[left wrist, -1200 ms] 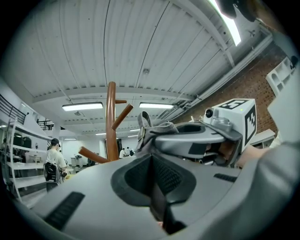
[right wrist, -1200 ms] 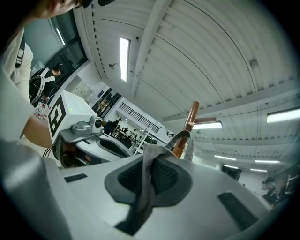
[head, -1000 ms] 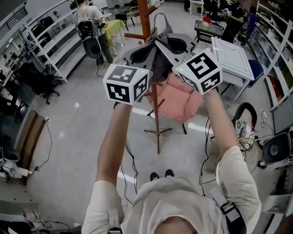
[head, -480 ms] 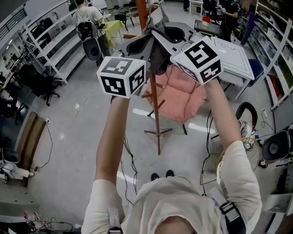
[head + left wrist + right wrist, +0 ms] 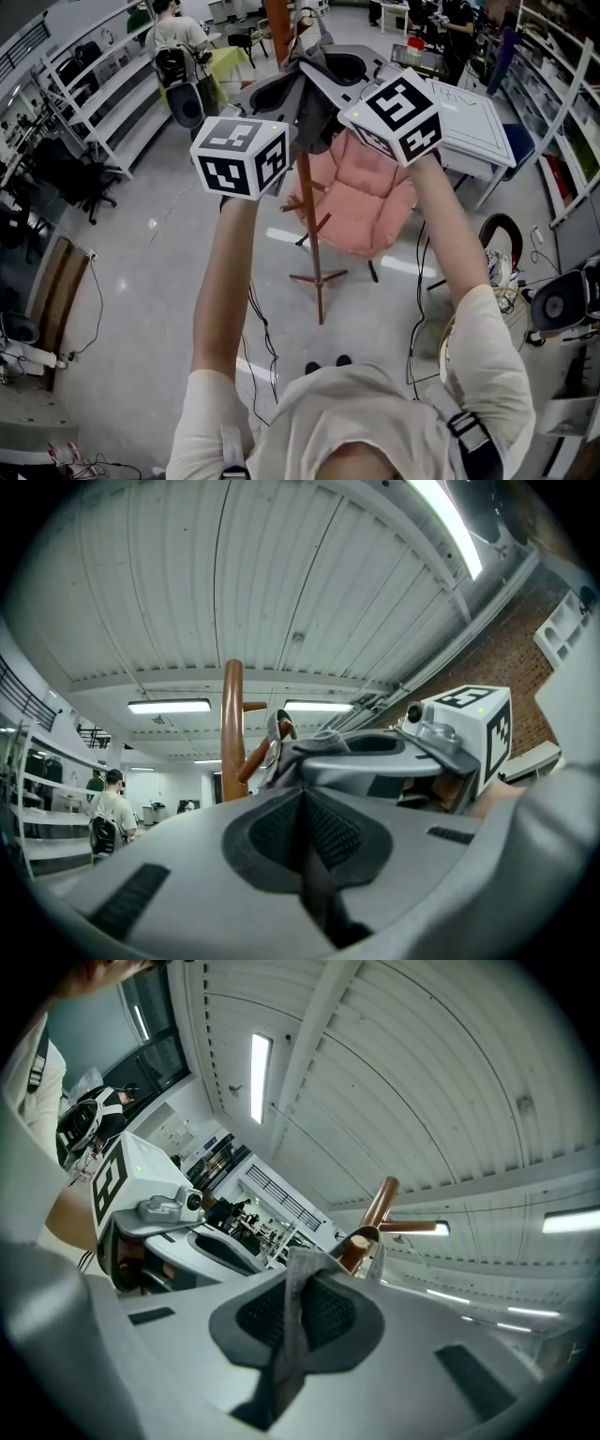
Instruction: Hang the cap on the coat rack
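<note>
Held overhead, the left gripper and right gripper are each clamped on a fold of the soft grey cloth cap, keeping it stretched between them. This seems meant to open its back strap over the upturned wooden peg just beyond the jaws. The coat rack, a round, glossy brown pole, rises directly ahead.

Light: bright and even, from ceiling lamps overhead.
Glare: pale streaks on the glossy floor.
Shadows: soft, faint.
Distortion: heavy fisheye bend, black corners in both gripper views.
Focus: cap and near jaw faces slightly soft; background sharp.
</note>
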Motion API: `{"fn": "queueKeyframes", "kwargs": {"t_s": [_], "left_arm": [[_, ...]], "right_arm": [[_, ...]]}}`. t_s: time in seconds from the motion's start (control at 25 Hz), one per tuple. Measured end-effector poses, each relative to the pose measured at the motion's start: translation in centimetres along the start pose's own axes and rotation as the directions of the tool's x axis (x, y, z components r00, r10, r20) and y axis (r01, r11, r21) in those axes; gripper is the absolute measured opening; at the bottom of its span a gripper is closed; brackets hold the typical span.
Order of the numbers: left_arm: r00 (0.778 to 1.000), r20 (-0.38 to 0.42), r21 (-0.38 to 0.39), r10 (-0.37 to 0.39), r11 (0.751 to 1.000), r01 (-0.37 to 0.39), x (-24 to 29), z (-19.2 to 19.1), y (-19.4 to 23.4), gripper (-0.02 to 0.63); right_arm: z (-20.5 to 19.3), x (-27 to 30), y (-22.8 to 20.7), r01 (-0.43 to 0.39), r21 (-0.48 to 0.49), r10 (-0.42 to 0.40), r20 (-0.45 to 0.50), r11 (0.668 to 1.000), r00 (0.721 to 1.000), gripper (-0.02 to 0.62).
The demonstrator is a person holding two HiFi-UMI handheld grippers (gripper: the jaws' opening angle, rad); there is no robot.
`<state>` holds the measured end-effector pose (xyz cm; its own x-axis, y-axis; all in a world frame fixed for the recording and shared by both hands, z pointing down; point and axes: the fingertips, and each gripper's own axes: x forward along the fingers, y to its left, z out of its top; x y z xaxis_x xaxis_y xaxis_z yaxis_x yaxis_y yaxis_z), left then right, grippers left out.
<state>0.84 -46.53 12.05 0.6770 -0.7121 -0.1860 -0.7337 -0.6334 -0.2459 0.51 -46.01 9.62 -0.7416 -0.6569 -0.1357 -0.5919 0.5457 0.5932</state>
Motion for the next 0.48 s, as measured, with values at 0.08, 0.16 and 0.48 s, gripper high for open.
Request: {"fn": "queueKeyframes", "kwargs": {"t_s": [0.08,0.16,0.48], "left_arm": [[1.000,-0.002,-0.002,0.003,1.000,-0.003,0.2,-0.2,0.4,0.006],[1.000,-0.005,-0.004,0.008,1.000,-0.008,0.4,-0.6,0.9,0.006],[0.999,-0.024,-0.004,0.029,1.000,-0.029,1.1,-1.8,2.5,0.006]], "right_arm": [[-0.3,0.4,-0.2,-0.006,0.002,0.006,0.001,1.000,1.000,0.009],[-0.6,1.0,-0.2,-0.012,0.006,0.012,0.004,1.000,1.000,0.011],[-2.0,2.8,-0.5,-0.030,0.035,0.030,0.011,0.999,0.999,0.009]]}}
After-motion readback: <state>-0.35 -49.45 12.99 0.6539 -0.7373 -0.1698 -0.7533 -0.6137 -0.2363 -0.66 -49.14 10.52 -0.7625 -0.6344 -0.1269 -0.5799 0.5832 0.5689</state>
